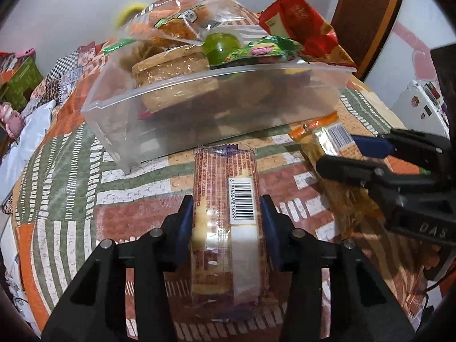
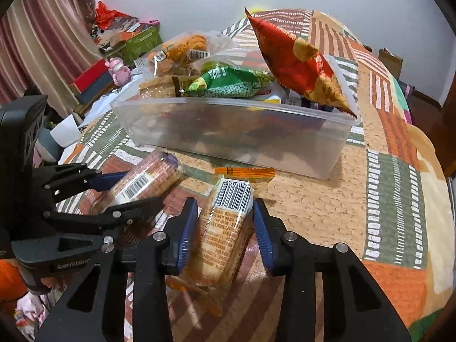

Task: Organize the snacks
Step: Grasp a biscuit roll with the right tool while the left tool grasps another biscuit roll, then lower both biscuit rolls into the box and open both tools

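While both grippers worked low over a patchwork-print tablecloth (image 2: 319, 199), each had a wrapped roll of biscuits between its blue pads. The left gripper (image 1: 226, 222) was closed on the purple-ended biscuit roll (image 1: 225, 199), its pads pressing both long sides just beside the barcode, with the roll pointing toward twelve o'clock at the clear plastic bin (image 1: 199, 119). The right gripper (image 2: 225, 228) straddled the orange-ended biscuit roll (image 2: 228, 222); its jaws stood at medium width, the pad at nine o'clock looked to touch the wrapper, while a thin gap seemed to remain at three o'clock (so whether it truly held the roll could not be told). That roll lay tilted on the cloth, just in front of the bin's near wall.

The bin sat at twelve o'clock in both views, already heaped above its rim with a green packet (image 2: 228, 82), a red bag (image 2: 296, 57) leaning out at its one o'clock corner, and clear-wrapped baked goods (image 2: 179, 48).

Judging by looks, both rolls were light, stiff along their length but brittle inside, with slick film wrappers. A mid-length hold across the round sides, firm but not crushing, seemed safest; the crimped ends would likely slip.
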Demonstrator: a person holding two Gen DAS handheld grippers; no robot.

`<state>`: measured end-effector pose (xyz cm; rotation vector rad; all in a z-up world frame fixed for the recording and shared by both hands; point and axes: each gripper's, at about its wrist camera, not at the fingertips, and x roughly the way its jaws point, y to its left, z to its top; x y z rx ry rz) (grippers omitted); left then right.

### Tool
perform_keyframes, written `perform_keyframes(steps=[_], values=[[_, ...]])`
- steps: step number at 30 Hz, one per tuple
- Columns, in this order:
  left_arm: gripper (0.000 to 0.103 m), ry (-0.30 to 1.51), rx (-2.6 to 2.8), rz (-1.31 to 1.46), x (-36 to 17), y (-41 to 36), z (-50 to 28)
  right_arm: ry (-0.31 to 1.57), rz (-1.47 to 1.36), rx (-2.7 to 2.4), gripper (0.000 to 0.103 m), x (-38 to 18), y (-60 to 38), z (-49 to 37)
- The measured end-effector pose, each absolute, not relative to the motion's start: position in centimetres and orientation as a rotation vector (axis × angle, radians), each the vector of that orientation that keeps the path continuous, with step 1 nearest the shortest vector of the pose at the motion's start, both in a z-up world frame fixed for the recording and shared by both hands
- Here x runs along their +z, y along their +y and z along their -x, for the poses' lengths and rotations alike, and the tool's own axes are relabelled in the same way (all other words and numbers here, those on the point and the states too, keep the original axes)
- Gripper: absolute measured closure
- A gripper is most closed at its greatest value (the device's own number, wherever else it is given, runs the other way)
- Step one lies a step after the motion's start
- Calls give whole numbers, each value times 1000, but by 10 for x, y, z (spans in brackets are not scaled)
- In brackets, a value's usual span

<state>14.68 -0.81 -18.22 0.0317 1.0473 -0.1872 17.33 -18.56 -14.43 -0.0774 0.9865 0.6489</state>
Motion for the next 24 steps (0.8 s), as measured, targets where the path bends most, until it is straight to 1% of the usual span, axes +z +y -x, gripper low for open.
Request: perform_keyframes(steps=[6,13,24], values=[[57,1009,-185,-25,-168,-7,-133,982,92,644,67,-144,-186,-171],[57,935,-179,21,-135,1,-128,967,81,648,67,-139,-187,-169],[57,823,-176,65,-90,4,-148,849,23,657,67,-98,-199,-171]])
